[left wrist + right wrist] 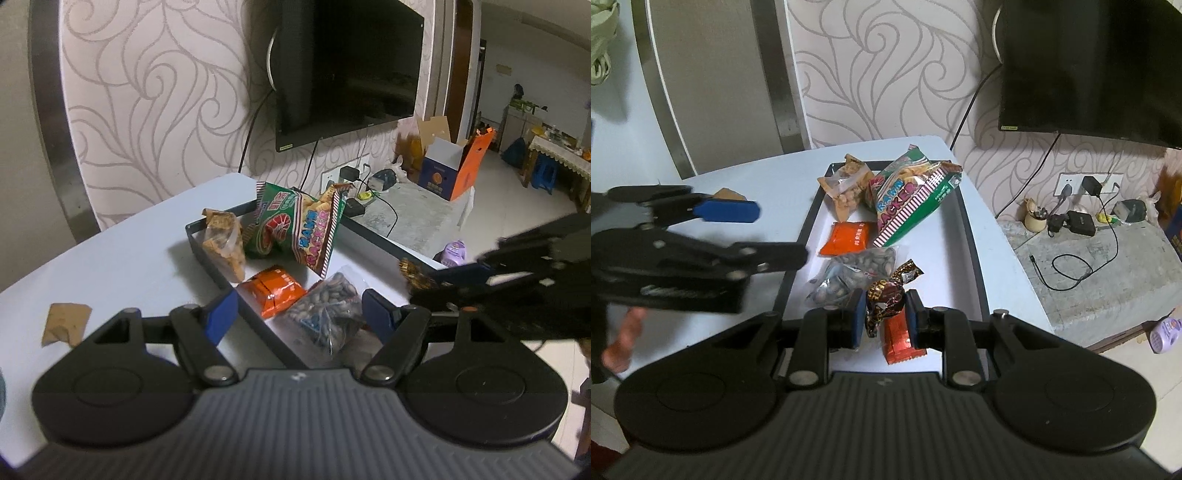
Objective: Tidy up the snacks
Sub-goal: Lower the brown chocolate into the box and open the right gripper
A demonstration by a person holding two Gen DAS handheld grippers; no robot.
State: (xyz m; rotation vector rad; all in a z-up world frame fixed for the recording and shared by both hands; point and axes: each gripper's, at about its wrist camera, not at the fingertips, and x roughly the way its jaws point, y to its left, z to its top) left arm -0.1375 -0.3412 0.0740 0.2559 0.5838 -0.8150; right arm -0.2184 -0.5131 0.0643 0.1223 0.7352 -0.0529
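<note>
Lettering on the striped bag (pixel 908 199) in the tray (pixel 975 258) reads "PRAWN CRACKER". Right gripper (pixel 885 314) pinches a brown candy (pixel 886 301); left gripper (pixel 299 314) gapes empty.

The candy (pixel 886 302) pinched between the right gripper (pixel 885 317) pads is wrapped in crinkly, shiny brown foil. Just ahead of the jaws, the nut bag (pixel 849 280) is clear glossy plastic. The prawn cracker bag (pixel 908 199) looks like slick printed film (pretty wrinkled too). The tray (pixel 964 229) has a smooth matt dark rim, and the table (pixel 768 177) is smooth, pale and faintly shiny.
</note>
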